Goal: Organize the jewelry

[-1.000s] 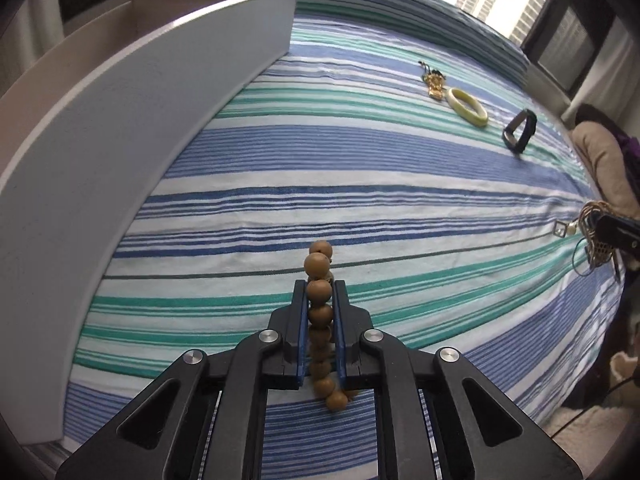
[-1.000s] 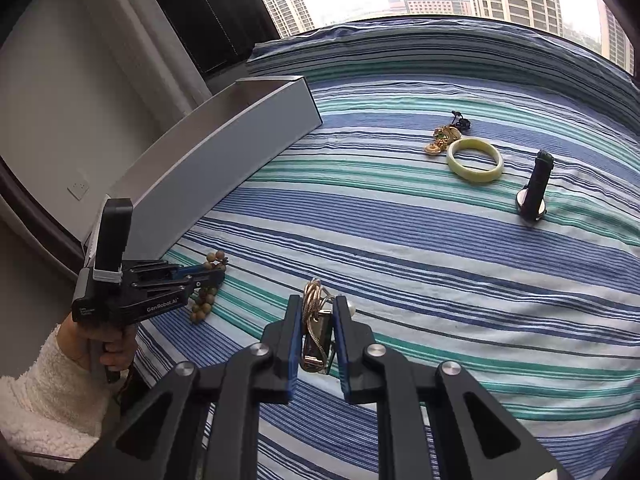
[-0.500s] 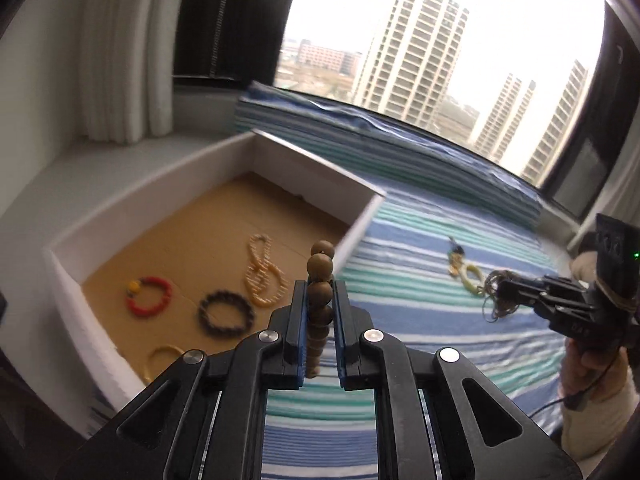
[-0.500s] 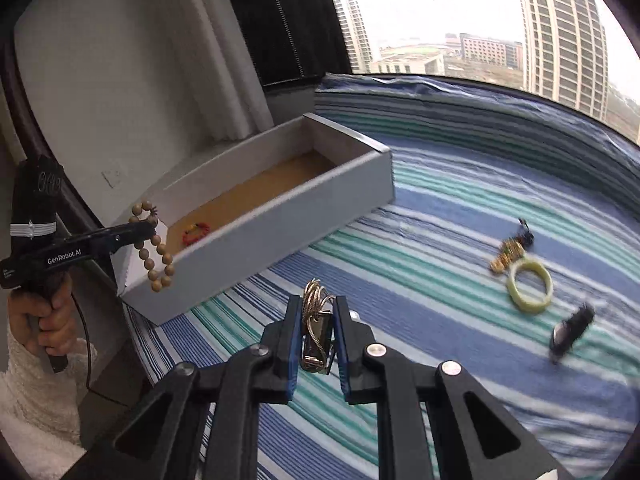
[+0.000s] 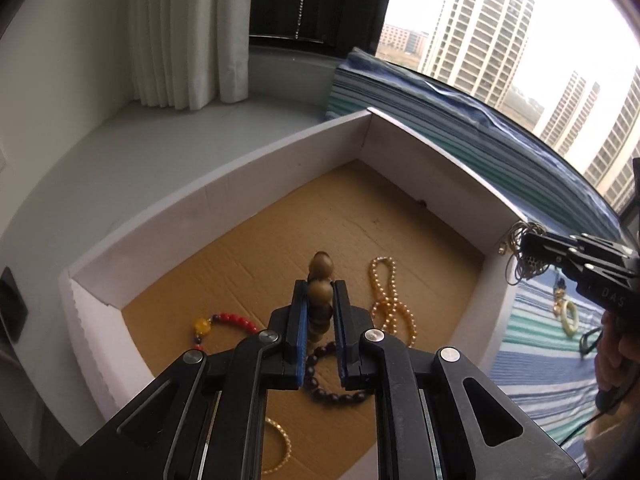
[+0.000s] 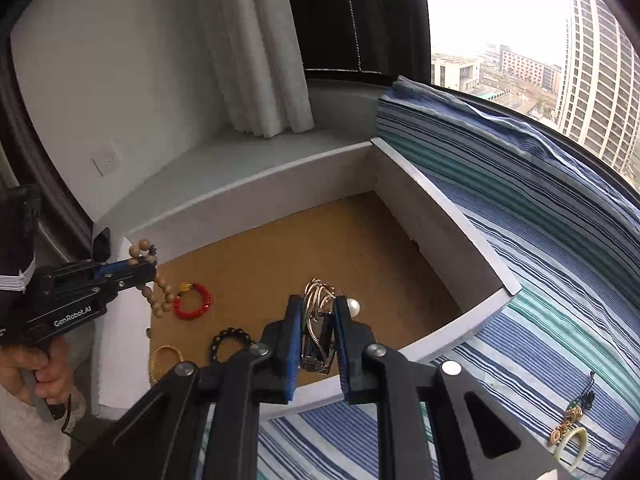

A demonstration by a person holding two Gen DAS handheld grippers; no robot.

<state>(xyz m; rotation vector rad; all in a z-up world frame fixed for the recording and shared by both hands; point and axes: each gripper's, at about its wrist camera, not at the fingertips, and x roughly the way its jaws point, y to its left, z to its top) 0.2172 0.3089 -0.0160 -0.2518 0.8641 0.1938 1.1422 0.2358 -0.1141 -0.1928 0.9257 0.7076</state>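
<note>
My left gripper [image 5: 320, 308] is shut on a brown wooden bead bracelet [image 5: 320, 280] and holds it above the open white box [image 5: 224, 184] with a cardboard floor. In the right wrist view the same bracelet [image 6: 154, 292] hangs over the box's left edge. My right gripper [image 6: 316, 328] is shut on a gold chain piece [image 6: 316, 304] with a pearl, above the box's near wall [image 6: 460, 328]. Inside the box lie a red bead bracelet [image 6: 194, 302], a dark bead bracelet [image 6: 228, 340], a gold bangle [image 6: 164, 360] and a pale pearl strand [image 5: 390, 304].
The box stands at the left end of a blue and green striped cloth [image 6: 540, 280]. A pale green bangle [image 6: 570, 442] and a small gold trinket [image 6: 566, 420] lie on the cloth at the right. A white curtain [image 5: 188, 32] and window ledge are behind the box.
Both grippers have risen from the cloth and swung left over the box, each still holding its piece. The box interior has come into view.
</note>
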